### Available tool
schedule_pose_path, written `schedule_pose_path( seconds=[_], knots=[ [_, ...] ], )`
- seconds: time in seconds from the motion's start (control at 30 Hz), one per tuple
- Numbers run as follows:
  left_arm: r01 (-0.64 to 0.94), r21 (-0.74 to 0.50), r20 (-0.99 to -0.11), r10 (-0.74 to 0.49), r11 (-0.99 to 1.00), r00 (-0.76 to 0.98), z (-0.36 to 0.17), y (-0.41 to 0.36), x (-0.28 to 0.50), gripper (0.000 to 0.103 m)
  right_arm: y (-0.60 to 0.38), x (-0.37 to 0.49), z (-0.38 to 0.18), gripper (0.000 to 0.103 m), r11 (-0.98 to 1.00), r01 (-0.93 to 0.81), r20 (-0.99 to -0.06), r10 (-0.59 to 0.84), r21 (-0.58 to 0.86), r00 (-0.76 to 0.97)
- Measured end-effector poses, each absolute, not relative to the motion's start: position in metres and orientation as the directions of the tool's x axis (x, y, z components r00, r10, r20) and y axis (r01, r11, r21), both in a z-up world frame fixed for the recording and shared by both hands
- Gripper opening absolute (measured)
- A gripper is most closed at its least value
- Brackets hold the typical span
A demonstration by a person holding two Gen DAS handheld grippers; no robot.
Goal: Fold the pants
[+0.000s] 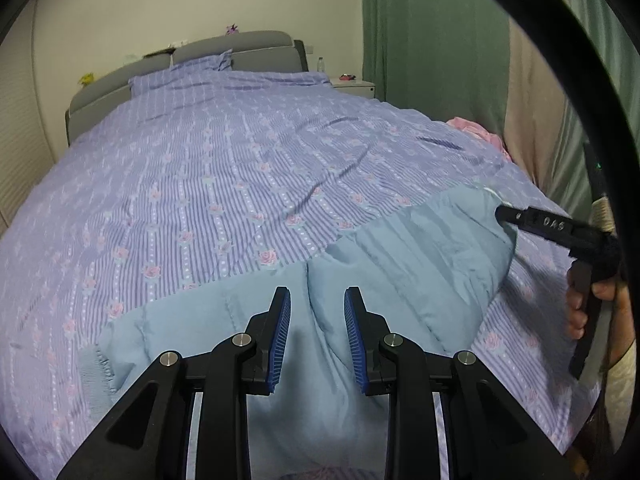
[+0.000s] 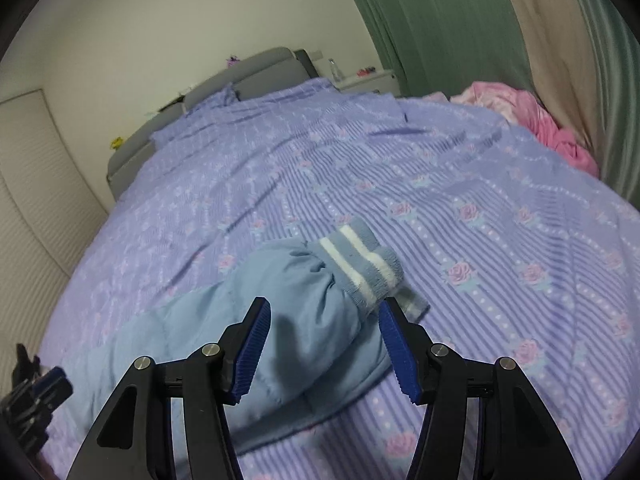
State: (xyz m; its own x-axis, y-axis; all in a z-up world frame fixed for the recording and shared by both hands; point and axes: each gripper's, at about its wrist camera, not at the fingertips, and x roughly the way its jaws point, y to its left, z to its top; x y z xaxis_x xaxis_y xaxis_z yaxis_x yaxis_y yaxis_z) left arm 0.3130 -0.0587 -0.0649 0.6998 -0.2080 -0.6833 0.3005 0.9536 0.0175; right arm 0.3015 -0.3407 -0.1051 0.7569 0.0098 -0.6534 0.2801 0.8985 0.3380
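Note:
Light blue padded pants [image 1: 400, 264] lie on the purple floral bedspread [image 1: 224, 168] near the bed's front edge. My left gripper [image 1: 317, 300] is open just above the pants' middle, where two parts meet. In the right wrist view one pant leg [image 2: 288, 312] ends in a ribbed cuff with white stripes [image 2: 360, 264]. My right gripper [image 2: 324, 316] is open, with its jaws on either side of the leg just behind the cuff. It also shows in the left wrist view [image 1: 505, 213], at the pants' right end.
Pink clothing [image 2: 532, 120] is piled at the bed's right side by the green curtain [image 2: 440, 20]. A grey headboard [image 1: 224, 50] and a white nightstand [image 1: 354, 86] stand at the far end. A white cabinet [image 2: 36, 200] is on the left.

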Motion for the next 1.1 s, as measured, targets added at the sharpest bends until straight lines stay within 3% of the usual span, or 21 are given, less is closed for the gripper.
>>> schedule_pose_path(
  seconds=[0.07, 0.1, 0.17, 0.23, 0.33, 0.53, 1.0, 1.1],
  knots=[
    [0.281, 0.020, -0.688, -0.191, 0.959, 0.700, -0.067, -0.055, 0.318, 0.028, -0.345, 0.308, -0.114, 0.058, 0.880, 0.304, -0.672, 0.024, 0.365, 0.740],
    [0.274, 0.016, -0.692, -0.187, 0.962, 0.698, -0.068, -0.053, 0.321, 0.028, -0.347, 0.309, -0.116, 0.053, 0.869, 0.307, -0.672, 0.040, 0.389, 0.739],
    [0.259, 0.004, -0.702, -0.182, 0.966, 0.689, -0.071, -0.048, 0.326, 0.028, -0.345, 0.307, -0.118, 0.031, 0.867, 0.314, -0.674, 0.034, 0.387, 0.738],
    [0.245, 0.005, -0.707, -0.170, 0.969, 0.687, -0.073, -0.044, 0.329, 0.028, -0.341, 0.297, -0.111, 0.023, 0.879, 0.341, -0.663, -0.039, 0.333, 0.747],
    [0.230, 0.010, -0.714, -0.155, 0.973, 0.683, -0.078, -0.042, 0.332, 0.028, -0.336, 0.282, -0.102, 0.023, 0.877, 0.409, -0.634, -0.169, 0.253, 0.755],
    [0.209, 0.019, -0.722, -0.131, 0.978, 0.680, -0.083, -0.040, 0.331, 0.028, -0.334, 0.289, -0.110, 0.027, 0.908, 0.354, -0.660, -0.127, 0.223, 0.740],
    [0.228, 0.032, -0.725, -0.135, 0.973, 0.676, -0.088, -0.052, 0.311, 0.030, -0.346, 0.294, -0.124, 0.027, 0.894, 0.254, -0.652, 0.054, 0.369, 0.756],
    [0.225, 0.032, -0.722, -0.133, 0.974, 0.679, -0.087, -0.050, 0.308, 0.034, -0.339, 0.292, -0.127, 0.028, 0.914, 0.263, -0.663, 0.009, 0.309, 0.748]
  ],
)
